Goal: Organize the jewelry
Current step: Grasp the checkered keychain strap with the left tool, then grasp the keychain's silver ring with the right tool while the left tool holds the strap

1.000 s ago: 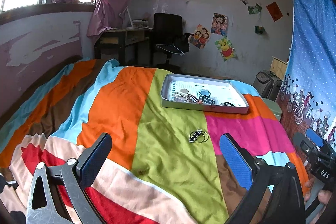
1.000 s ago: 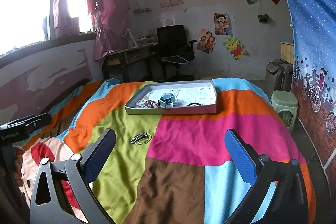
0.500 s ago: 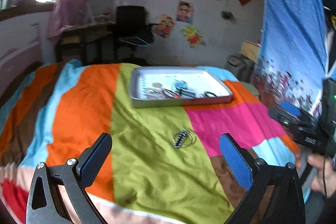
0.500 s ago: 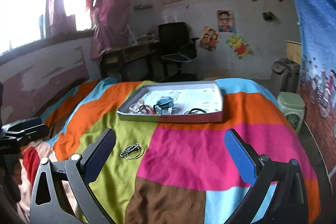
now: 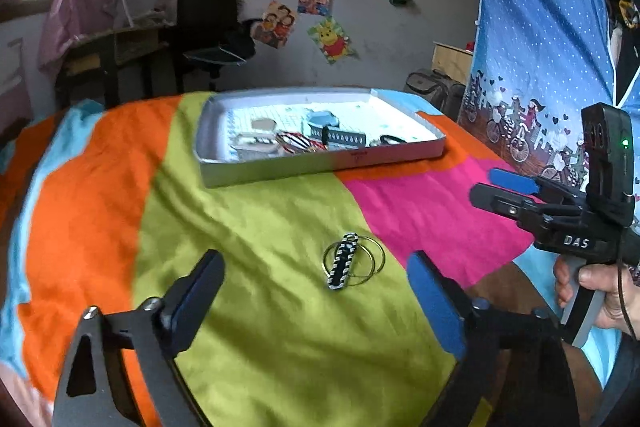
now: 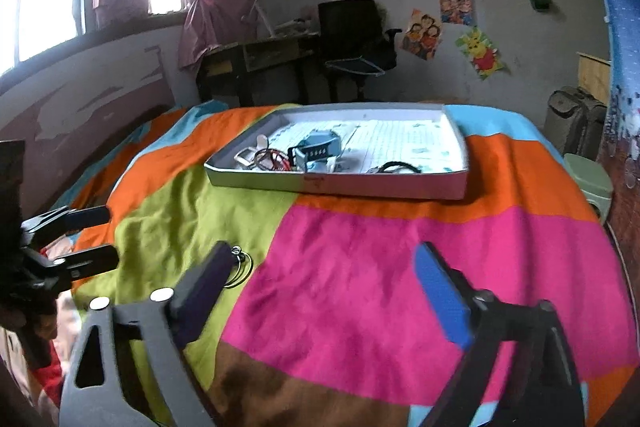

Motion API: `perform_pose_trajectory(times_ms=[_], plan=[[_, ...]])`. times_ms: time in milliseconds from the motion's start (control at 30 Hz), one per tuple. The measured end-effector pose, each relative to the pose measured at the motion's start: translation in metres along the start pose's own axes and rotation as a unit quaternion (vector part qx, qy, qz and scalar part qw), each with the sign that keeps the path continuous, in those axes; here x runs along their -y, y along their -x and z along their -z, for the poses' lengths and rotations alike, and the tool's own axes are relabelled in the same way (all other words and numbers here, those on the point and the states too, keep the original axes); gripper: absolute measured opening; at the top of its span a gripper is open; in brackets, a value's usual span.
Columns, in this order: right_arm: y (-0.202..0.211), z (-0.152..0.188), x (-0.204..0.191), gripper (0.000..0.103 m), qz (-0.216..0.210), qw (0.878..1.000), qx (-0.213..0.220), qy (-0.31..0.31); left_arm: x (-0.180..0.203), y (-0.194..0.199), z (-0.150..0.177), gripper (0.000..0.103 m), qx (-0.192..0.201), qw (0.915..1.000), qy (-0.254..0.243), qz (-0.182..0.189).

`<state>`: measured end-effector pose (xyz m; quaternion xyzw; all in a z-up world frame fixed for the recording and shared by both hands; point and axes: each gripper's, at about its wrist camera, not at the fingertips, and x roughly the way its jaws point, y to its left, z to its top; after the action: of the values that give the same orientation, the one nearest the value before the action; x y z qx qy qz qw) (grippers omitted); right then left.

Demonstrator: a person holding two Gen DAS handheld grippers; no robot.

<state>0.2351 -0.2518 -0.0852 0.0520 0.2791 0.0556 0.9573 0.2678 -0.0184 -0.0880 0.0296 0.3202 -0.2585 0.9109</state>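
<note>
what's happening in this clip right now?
A person holds a gripper in each hand over a bed with a patchwork cover. The left gripper points at a bracelet with thin rings lying loose on the green patch; its jaws are closing with nothing between them. The right gripper is also closing on nothing, over the pink patch. The grey tray beyond already holds several pieces. Nothing is picked up yet.

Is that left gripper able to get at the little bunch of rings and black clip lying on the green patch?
Probably yes. The rings and clip lie alone on the bedspread, just ahead of the left gripper, whose empty jaws are closing. The right gripper is off to the side.
</note>
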Motion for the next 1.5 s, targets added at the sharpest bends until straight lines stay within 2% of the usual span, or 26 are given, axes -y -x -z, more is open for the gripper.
perform_pose_trajectory(times_ms=[33, 100, 267, 333, 467, 533, 700, 800, 867, 933, 1233, 1267, 1500], plan=[[-0.004, 0.0, 0.0, 0.061, -0.004, 1.0, -0.004, 0.002, 0.0, -0.006, 0.003, 0.083, -0.005, 1.0, 0.001, 0.006], [-0.013, 0.0, 0.0, 0.055, -0.013, 1.0, -0.013, 0.007, -0.001, -0.014, 0.005, 0.08, -0.014, 0.9998, 0.0, 0.017], [-0.031, 0.001, -0.006, 0.047, -0.042, 0.998, -0.031, 0.02, 0.001, -0.038, 0.009, 0.064, -0.039, 0.9981, -0.002, 0.048], [-0.039, 0.0, -0.014, 0.037, -0.057, 0.997, -0.036, 0.033, 0.001, -0.046, 0.01, 0.06, -0.046, 0.9975, -0.001, 0.053], [-0.051, 0.001, -0.024, 0.032, -0.079, 0.994, -0.051, 0.052, 0.0, -0.061, 0.011, 0.047, -0.063, 0.9965, 0.008, 0.054], [-0.06, 0.003, -0.029, 0.025, -0.087, 0.992, -0.065, 0.058, -0.001, -0.068, 0.013, 0.044, -0.072, 0.9961, 0.012, 0.05], [-0.07, 0.008, -0.032, 0.025, -0.096, 0.99, -0.084, 0.059, -0.003, -0.077, 0.014, 0.035, -0.083, 0.9953, 0.019, 0.047], [-0.074, 0.008, -0.034, 0.025, -0.102, 0.989, -0.088, 0.055, -0.003, -0.078, 0.015, 0.027, -0.086, 0.995, 0.02, 0.048], [-0.076, 0.008, -0.034, 0.025, -0.105, 0.989, -0.091, 0.055, -0.002, -0.077, 0.016, 0.019, -0.086, 0.9948, 0.019, 0.051], [-0.079, 0.009, -0.037, 0.02, -0.109, 0.988, -0.097, 0.058, -0.001, -0.076, 0.017, 0.018, -0.087, 0.9946, 0.015, 0.054], [-0.096, 0.017, -0.047, 0.02, -0.129, 0.981, -0.129, 0.066, -0.008, -0.07, 0.019, 0.012, -0.075, 0.9933, 0.035, 0.081], [-0.097, 0.017, -0.048, 0.02, -0.129, 0.981, -0.132, 0.066, -0.008, -0.068, 0.019, 0.005, -0.073, 0.9931, 0.036, 0.085], [-0.105, 0.019, -0.05, 0.018, -0.131, 0.979, -0.142, 0.057, -0.009, -0.066, 0.021, 0.004, -0.079, 0.9897, 0.044, 0.111]])
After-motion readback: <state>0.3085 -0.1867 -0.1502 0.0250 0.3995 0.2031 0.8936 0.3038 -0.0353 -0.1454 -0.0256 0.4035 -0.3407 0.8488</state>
